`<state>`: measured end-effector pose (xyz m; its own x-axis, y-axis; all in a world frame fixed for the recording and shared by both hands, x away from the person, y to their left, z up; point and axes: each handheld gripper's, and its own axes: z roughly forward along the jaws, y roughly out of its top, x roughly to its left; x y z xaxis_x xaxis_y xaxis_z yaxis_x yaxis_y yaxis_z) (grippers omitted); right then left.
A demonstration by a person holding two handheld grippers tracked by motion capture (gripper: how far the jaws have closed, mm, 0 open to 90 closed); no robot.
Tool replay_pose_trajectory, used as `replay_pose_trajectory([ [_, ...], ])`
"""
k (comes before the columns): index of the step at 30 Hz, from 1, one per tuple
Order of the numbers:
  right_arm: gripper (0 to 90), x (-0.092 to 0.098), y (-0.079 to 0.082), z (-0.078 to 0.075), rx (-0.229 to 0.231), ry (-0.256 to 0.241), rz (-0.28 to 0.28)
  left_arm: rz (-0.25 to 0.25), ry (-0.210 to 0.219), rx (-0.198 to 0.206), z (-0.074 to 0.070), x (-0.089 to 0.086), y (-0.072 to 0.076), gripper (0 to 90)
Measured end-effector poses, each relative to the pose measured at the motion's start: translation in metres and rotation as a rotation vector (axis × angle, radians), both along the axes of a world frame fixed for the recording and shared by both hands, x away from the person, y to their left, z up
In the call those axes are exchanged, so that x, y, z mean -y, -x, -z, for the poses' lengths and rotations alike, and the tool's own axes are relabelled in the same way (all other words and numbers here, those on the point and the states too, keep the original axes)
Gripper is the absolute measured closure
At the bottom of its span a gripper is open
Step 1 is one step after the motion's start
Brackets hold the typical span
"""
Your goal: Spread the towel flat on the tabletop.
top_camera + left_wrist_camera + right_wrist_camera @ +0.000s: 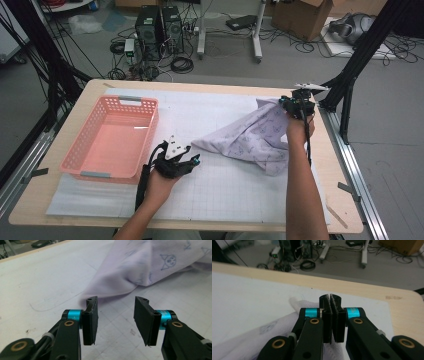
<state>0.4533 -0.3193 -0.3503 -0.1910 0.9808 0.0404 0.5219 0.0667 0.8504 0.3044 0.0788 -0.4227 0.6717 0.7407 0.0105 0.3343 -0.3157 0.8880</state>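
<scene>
The counter (60, 200) spans the middle of the high view, with a white gridded mat (225, 185) over most of it. At centre left of that frame sits a pink basket (82, 150), which holds nothing I can see. The lilac printed cloth (250, 137) lies at centre right, well apart from the basket, one end lifted toward the upper right and the other trailing on the mat. So the work looks to be at an early stage: one corner is taken up, the second is not yet held, and any folding or putting away seems still to come.

The right claw (295, 104) is at the upper right of the high view, its arm stretched far forward, raising the cloth's far corner; in the right gripper view (330, 298) its jaws are pressed together with cloth bunched beneath them. The left claw (192, 160) sits low at frame centre, just beside the cloth's near tip. In the left gripper view (116, 305) its jaws stand apart, empty, aimed at that tip.
</scene>
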Motion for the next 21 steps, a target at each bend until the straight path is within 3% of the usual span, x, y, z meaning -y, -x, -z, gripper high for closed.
replay_pose_trajectory([
  [2,69.5,0.006,0.002,0.002,-0.018,-0.027,0.032,0.001,-0.001,-0.01,0.0,0.0,0.001,48.9],
  [3,66.0,0.009,0.004,0.003,-0.02,-0.043,0.042,0.006,0.001,-0.015,0.0,-0.001,0.002,48.6],
  [6,64.1,0.015,0.011,0.004,-0.021,-0.062,0.022,0.006,0.023,-0.029,0.002,-0.002,0.004,50.6],
  [8,64.1,0.017,0.02,0.004,-0.02,-0.057,-0.045,0.067,0.063,-0.063,0.004,0.001,0.003,55.6],
  [9,64.1,0.017,0.025,0.004,-0.011,-0.051,-0.07,0.067,0.063,-0.063,0.004,0.001,0.003,59.2],
  [10,64.0,0.018,0.031,0.003,-0.001,-0.046,-0.086,0.113,0.093,-0.085,0.006,0.008,0.001,62.9],
  [11,63.9,0.019,0.039,0.003,0.01,-0.046,-0.1,0.113,0.093,-0.085,0.006,0.008,0.001,64.6],
  [13,62.5,0.023,0.053,0.003,0.024,-0.033,-0.127,0.16,0.111,-0.113,0.011,0.027,-0.005,65.4],
  [14,61.9,0.026,0.061,0.003,0.028,-0.019,-0.135,0.16,0.111,-0.113,0.011,0.027,-0.005,65.0],
  [15,61.6,0.028,0.069,0.003,0.032,-0.01,-0.143,0.184,0.101,-0.134,0.014,0.042,-0.01,63.4],
  [16,61.6,0.031,0.077,0.004,0.041,0.0,-0.151,0.184,0.101,-0.134,0.014,0.042,-0.01,61.7],
  [17,61.6,0.031,0.077,0.004,0.041,0.0,-0.151,0.195,0.105,-0.14,0.016,0.049,-0.013,61.7],
  [18,61.5,0.036,0.093,0.006,0.051,0.022,-0.163,0.196,0.107,-0.142,0.017,0.057,-0.015,55.7],
  [19,61.4,0.038,0.101,0.007,0.054,0.033,-0.164,0.195,0.083,-0.146,0.02,0.071,-0.02,51.4],
  [20,61.4,0.038,0.101,0.007,0.054,0.033,-0.164,0.195,0.083,-0.146,0.02,0.071,-0.02,48.8],
  [21,61.2,0.043,0.116,0.011,0.061,0.056,-0.165,0.189,0.064,-0.154,0.021,0.085,-0.025,46.4],
])
